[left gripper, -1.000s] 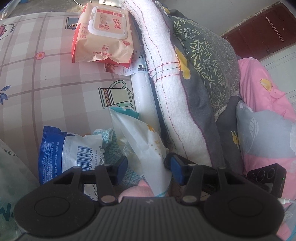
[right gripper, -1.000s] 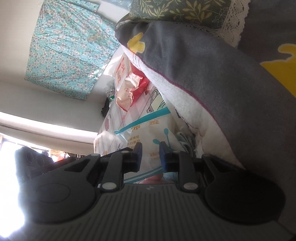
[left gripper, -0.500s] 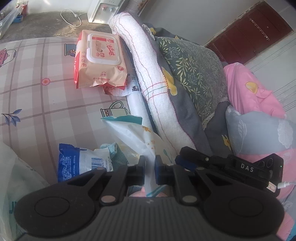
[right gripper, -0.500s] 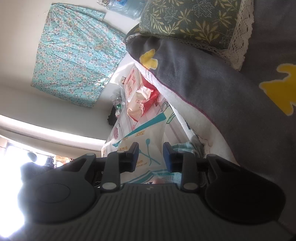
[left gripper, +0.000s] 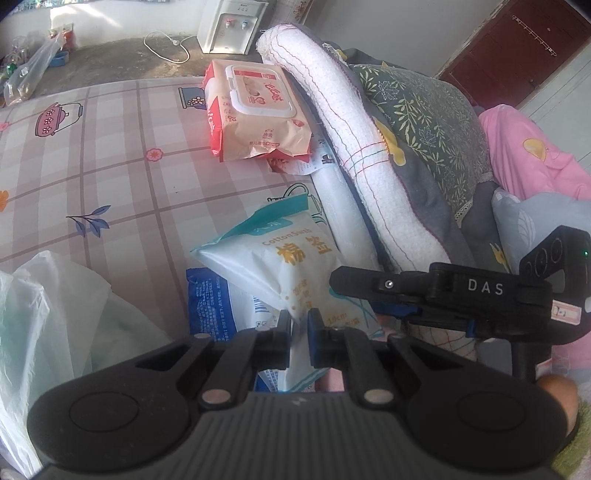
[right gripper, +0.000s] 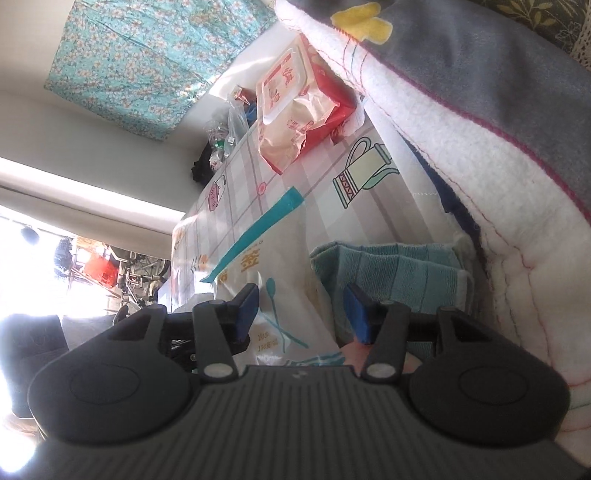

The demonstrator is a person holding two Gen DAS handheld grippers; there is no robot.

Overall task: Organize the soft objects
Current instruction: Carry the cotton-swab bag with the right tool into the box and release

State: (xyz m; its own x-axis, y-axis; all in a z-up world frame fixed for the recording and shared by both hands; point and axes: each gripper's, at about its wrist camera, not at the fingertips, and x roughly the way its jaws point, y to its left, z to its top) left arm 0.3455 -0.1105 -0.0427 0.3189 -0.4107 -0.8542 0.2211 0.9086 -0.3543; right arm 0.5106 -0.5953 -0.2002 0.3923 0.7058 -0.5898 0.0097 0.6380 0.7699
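A white cotton-swab bag (left gripper: 280, 258) with a teal corner hangs over the checked cloth (left gripper: 110, 166). My left gripper (left gripper: 299, 332) is shut on its near edge. In the left wrist view my right gripper (left gripper: 369, 299) sits just right of the bag. In the right wrist view my right gripper (right gripper: 301, 314) has its jaws opening. The bag (right gripper: 266, 258) lies between the blue pads (right gripper: 247, 314), which do not press on it. A folded teal towel (right gripper: 388, 269) lies behind the right pad. A pink wet-wipes pack (left gripper: 255, 110) rests further back.
A blue packet (left gripper: 210, 306) lies under the bag, and a white plastic bag (left gripper: 55, 314) is at the left. A rolled white blanket (left gripper: 351, 147), a leaf-print pillow (left gripper: 424, 122) and pink bedding (left gripper: 528, 155) pile up on the right. A water dispenser (left gripper: 231, 22) stands on the floor beyond.
My left gripper closed on the cotton-swab bag and lifted it a little. My right gripper went from shut on the bag to open and shifted sideways.
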